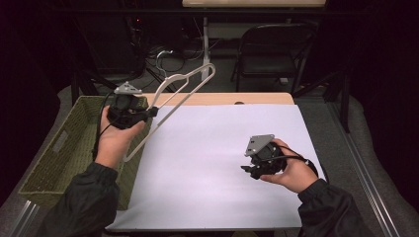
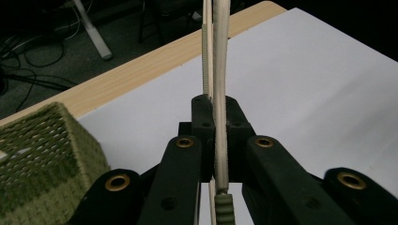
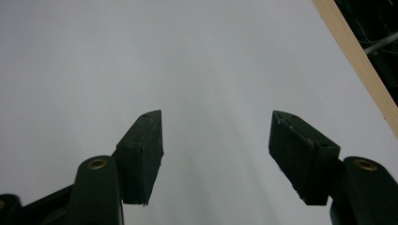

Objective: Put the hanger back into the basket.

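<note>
We hold left tool raised, jaws clamped tight; right tool low, jaws spread wide.

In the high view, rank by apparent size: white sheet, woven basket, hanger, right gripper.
1. White sheet
2. Woven basket
3. Hanger, held off the table, so its rank is unsure
4. Right gripper
</note>
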A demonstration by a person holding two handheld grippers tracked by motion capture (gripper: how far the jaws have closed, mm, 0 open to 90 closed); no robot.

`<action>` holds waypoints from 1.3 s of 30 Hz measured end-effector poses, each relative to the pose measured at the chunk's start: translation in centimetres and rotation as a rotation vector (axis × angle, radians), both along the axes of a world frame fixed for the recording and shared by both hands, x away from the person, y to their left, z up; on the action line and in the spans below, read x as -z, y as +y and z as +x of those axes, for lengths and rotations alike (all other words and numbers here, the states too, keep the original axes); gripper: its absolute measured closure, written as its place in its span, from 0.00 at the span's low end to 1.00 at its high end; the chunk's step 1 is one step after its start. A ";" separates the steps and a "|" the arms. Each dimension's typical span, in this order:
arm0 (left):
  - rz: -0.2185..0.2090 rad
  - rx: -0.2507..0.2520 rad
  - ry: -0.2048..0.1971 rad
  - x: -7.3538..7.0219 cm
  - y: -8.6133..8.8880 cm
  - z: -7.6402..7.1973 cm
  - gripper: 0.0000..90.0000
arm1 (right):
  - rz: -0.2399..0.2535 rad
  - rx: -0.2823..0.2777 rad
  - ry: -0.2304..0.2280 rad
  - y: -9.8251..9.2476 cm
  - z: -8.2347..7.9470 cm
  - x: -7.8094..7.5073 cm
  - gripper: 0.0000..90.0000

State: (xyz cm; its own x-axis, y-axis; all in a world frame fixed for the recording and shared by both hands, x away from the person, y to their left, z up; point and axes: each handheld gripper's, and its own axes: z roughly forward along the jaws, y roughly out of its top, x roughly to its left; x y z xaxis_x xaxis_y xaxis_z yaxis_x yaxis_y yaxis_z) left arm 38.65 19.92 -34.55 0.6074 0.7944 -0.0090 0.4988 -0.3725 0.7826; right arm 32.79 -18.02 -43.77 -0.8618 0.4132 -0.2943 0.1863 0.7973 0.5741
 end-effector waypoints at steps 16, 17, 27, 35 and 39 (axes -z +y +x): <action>0.030 -0.058 0.032 0.5 10.4 -1.1 0.97 | -0.012 0.009 0.005 0.2 0.4 0.4 0.38; 0.034 -0.063 0.034 0.6 11.1 -1.3 0.97 | -0.009 0.011 0.007 0.2 0.5 0.4 0.38; 0.044 -0.090 0.029 1.2 18.0 -3.7 0.97 | -0.010 0.019 0.007 0.3 0.5 0.5 0.38; 0.032 -0.103 0.025 2.2 21.3 -5.1 0.97 | -0.016 0.013 0.003 0.5 0.6 0.6 0.38; 0.031 -0.109 0.036 2.8 22.2 -5.4 0.97 | -0.016 0.013 0.003 0.5 0.6 0.6 0.38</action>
State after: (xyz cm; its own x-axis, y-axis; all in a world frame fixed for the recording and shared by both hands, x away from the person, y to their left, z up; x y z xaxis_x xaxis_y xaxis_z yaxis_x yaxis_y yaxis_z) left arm 33.22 42.13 -37.36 0.5167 0.8562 -0.0040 0.5657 -0.3378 0.7522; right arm 33.38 -17.52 -44.36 -0.8575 0.4194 -0.2979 0.1984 0.8039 0.5607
